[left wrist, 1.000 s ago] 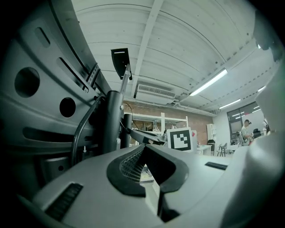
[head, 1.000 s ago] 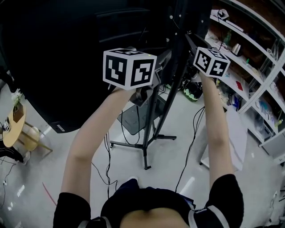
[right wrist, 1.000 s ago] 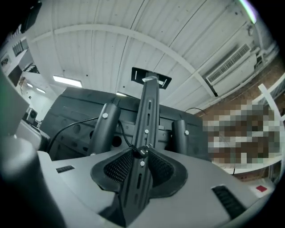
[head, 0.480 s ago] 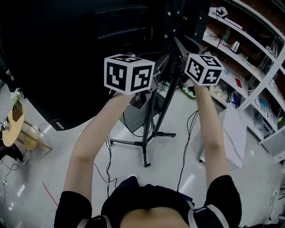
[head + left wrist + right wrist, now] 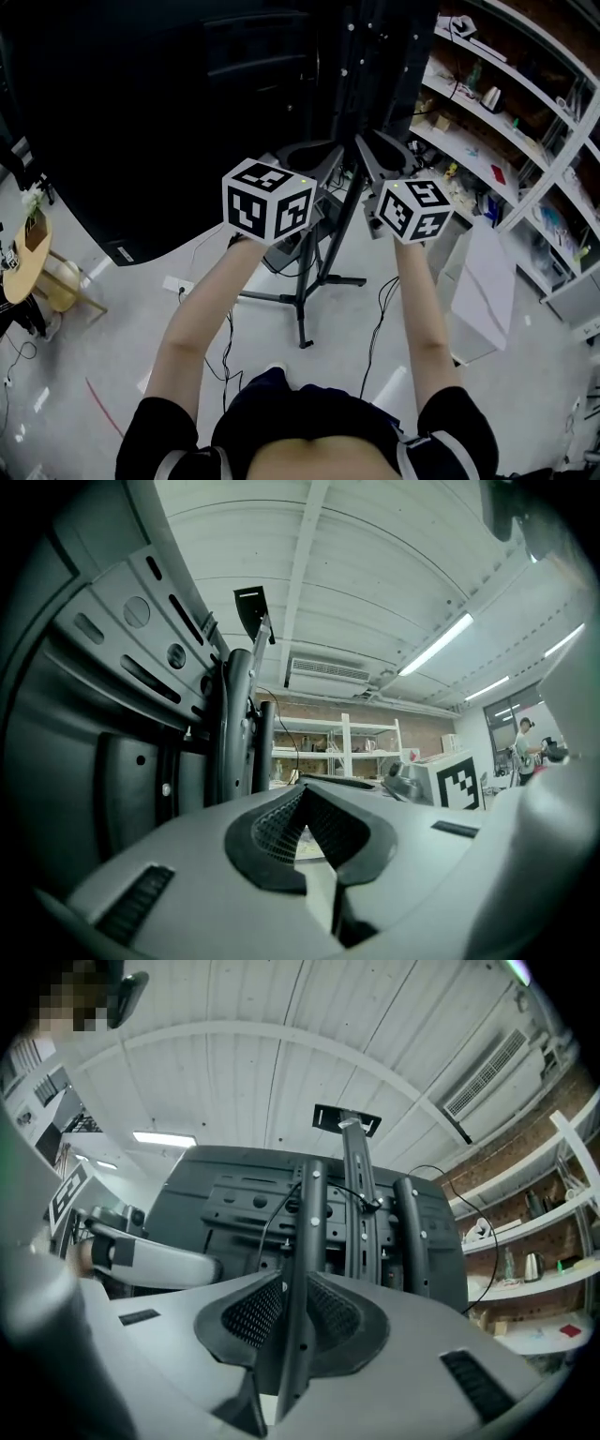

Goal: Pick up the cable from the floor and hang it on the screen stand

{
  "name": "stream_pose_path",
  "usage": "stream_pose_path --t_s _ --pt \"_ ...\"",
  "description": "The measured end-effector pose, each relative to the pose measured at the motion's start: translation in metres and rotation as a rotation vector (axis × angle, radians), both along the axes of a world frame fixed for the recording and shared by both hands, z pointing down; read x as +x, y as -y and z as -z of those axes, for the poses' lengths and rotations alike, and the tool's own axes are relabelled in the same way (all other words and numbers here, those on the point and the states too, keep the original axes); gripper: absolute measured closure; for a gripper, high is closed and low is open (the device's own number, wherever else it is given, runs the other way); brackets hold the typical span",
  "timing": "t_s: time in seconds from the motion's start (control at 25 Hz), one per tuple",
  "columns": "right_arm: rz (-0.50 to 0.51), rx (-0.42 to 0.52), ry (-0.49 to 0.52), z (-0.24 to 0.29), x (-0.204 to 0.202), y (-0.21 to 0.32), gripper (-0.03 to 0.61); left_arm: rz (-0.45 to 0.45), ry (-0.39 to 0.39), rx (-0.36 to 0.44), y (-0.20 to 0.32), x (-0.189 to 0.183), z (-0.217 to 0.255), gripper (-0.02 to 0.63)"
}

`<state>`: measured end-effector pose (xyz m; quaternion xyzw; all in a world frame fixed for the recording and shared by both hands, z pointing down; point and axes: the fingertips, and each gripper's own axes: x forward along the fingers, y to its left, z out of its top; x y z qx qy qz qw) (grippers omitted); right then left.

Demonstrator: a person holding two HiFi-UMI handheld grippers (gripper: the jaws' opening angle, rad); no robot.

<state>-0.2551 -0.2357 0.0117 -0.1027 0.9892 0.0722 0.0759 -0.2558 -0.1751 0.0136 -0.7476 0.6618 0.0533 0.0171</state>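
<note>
The black screen stand (image 5: 302,281) rises in front of me, with the screen's dark back (image 5: 141,112) on its left. A thin black cable (image 5: 270,1218) hangs over the mounting bracket (image 5: 234,1204) on the stand's uprights. My left gripper (image 5: 314,157) is level beside the column, shut and empty (image 5: 300,794). Just to its right, my right gripper (image 5: 380,155) holds nothing. Its jaws have just been closing and a narrow gap is left (image 5: 292,1288). One perforated upright (image 5: 309,1204) lines up with that gap, behind the tips.
Loose black cables (image 5: 375,319) trail over the pale floor around the stand's feet. White shelving (image 5: 506,122) full of small items runs along the right. A white box (image 5: 483,281) stands near it. A small round wooden table (image 5: 28,262) is at the far left.
Both grippers have come down and back toward me, away from the top of the stand. The right one also shifted left, closer to the left one.
</note>
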Motion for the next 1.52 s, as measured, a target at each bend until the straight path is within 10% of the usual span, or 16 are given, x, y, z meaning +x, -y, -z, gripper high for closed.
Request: stream_pose_path --t_s 0.84,1.52 --pt "-0.106 -0.24 -0.089 -0.168 0.1 -0.104 0.554 0.175 -0.097 -0.036 -0.074 0.069 -0.14 0.611" --pt "-0.197 -0.216 -0.067 -0.176 0.102 -0.141 0.556 0.235 -0.05 -0.082 -0.116 0.051 -0.185 0.611"
